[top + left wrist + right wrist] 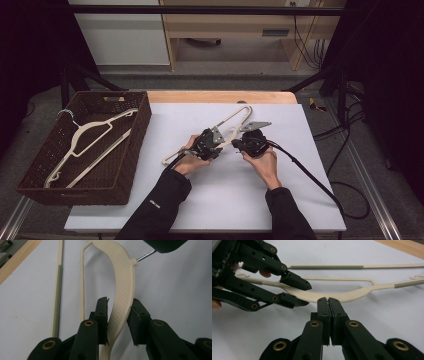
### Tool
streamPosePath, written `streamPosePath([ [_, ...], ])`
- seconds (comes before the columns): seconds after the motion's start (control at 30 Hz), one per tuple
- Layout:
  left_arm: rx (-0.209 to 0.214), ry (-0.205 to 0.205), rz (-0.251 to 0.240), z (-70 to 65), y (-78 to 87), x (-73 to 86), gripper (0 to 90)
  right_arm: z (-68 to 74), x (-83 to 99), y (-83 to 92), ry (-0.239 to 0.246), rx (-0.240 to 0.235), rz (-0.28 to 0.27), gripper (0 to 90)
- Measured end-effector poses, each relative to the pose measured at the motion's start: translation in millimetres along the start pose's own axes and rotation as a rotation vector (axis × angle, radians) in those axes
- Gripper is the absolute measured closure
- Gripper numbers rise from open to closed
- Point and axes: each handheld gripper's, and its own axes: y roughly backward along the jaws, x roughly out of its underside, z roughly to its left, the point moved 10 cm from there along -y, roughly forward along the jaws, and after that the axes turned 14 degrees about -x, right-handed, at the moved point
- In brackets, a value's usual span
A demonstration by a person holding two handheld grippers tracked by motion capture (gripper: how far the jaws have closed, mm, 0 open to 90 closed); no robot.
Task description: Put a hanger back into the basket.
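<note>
The cream plastic hanger (pixel 235 125) lies flat on the white board (pixel 300 190) near its middle, its long axis running diagonally from the person's near left toward the far right edge. A basket (pixel 142 130) holding 2 more hangers (pixel 90 137) sits off the board's left edge.

Both grippers meet the hanger at its broad central shoulder. In the left gripper view, the left gripper (pixel 119 315) straddles that wide band (pixel 122 290), approaching along its length: the band runs straight away between the jaws, which look to be just touching it at one pad while a narrow gap shows at the other, so the grip seems not yet firm.

The right gripper (pixel 328 301) comes in across the band, its jaws closed flat together, apparently on the metal hook stem (pixel 146 255) at the neck, though the stem itself is hidden there.

The left gripper sits nearer the hanger's lower left arm, so any lift toward the basket likely depends on its jaws squeezing across the band's width.
</note>
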Motion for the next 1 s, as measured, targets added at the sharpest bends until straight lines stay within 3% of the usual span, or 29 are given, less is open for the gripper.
streamPosePath([
  [0.07,-0.007,-0.003,0.000,2.2,2.4,-0.5,71.8,1.0,-3.0,2.3,0.003,-0.003,-0.021,86.9],
  [0.17,-0.003,0.007,-0.002,6.0,6.6,-1.1,73.1,5.4,-11.6,10.1,-0.001,-0.028,-0.080,75.9],
  [0.27,-0.006,0.013,-0.011,10.4,9.8,-1.7,74.1,9.6,-22.5,23.9,0.030,-0.034,-0.149,65.5],
  [0.37,-0.019,0.013,-0.012,15.3,13.8,-1.9,75.4,10.0,-32.7,43.8,0.044,-0.017,-0.233,56.1],
  [0.5,-0.031,0.030,-0.022,24.2,20.7,-2.4,77.2,1.7,-34.7,72.8,0.020,0.027,-0.315,48.6],
  [0.63,-0.049,0.065,-0.036,36.1,28.7,-2.7,79.4,-8.8,-22.6,90.9,-0.028,0.047,-0.346,40.4],
  [0.7,-0.056,0.075,-0.040,40.6,31.4,-2.5,80.4,-11.2,-15.3,95.2,-0.027,0.054,-0.345,37.0],
  [0.83,-0.081,0.092,-0.038,54.4,37.8,-0.2,82.4,-10.9,-5.0,102.5,-0.038,0.058,-0.357,29.8],
  [1.0,-0.146,0.124,-0.028,73.8,43.9,2.9,85.1,-5.0,4.4,107.9,-0.046,0.044,-0.373,23.9],
])
